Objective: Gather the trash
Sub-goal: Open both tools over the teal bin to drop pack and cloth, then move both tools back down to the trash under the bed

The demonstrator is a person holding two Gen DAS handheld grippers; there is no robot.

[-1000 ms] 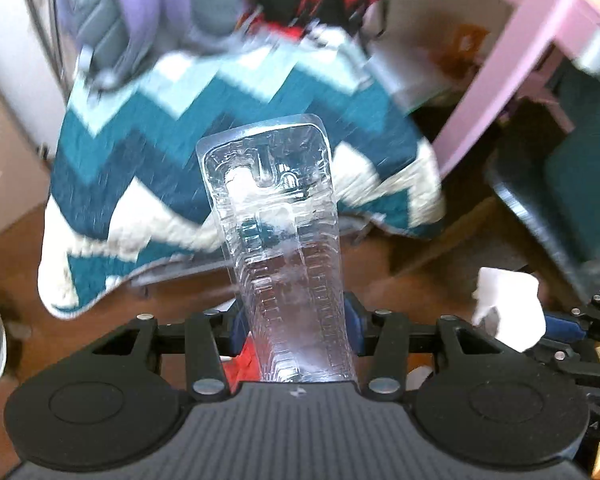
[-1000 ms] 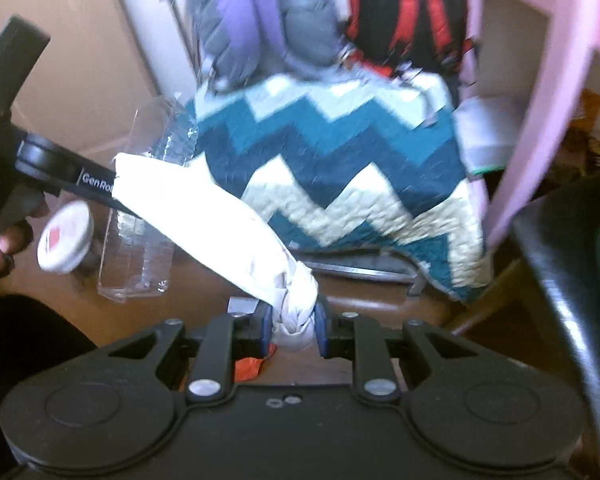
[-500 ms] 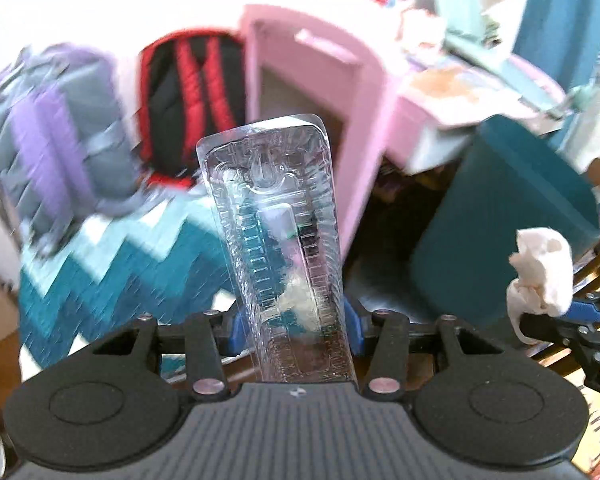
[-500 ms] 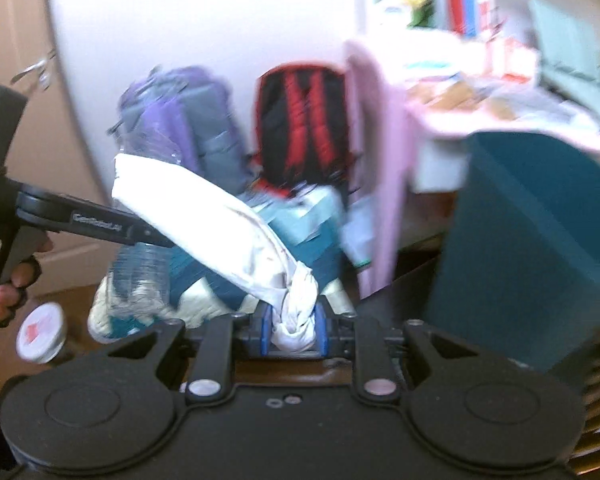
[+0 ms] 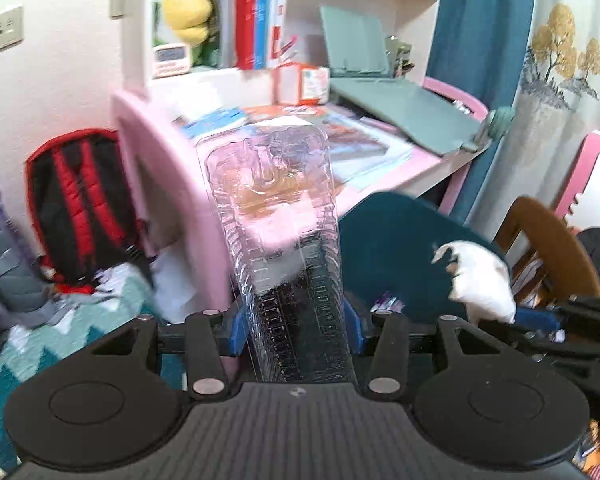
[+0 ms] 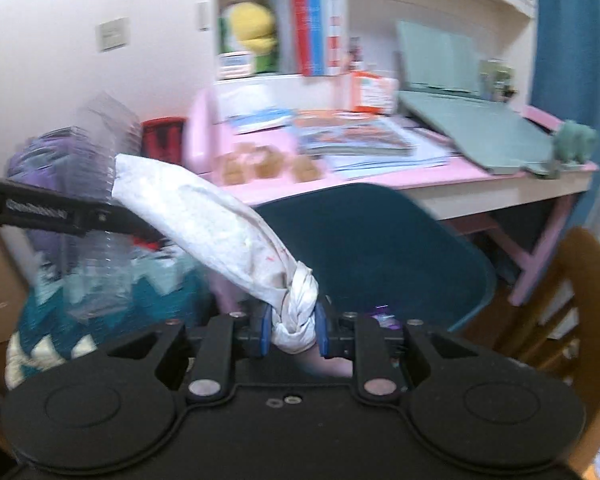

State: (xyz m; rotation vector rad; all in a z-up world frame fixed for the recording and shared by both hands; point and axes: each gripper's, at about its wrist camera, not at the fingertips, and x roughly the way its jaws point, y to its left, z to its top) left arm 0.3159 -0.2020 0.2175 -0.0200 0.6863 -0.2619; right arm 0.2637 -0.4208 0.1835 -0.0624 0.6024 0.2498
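My left gripper is shut on a clear plastic blister package that stands up between its blue pads. My right gripper is shut on the knotted end of a white tied plastic bag, which sticks up and to the left. The bag also shows in the left wrist view at the right, and the clear package shows faintly in the right wrist view at the left. Both are held in the air in front of a teal chair back.
A pink desk with books, papers and a green laptop stand is ahead. A red-black backpack and a purple one lean at the left by a zigzag blanket. A wooden chair stands at right.
Both grippers have risen and tilted up from the floor and blanket toward the desk and teal chair. Each keeps its hold on its piece of trash.
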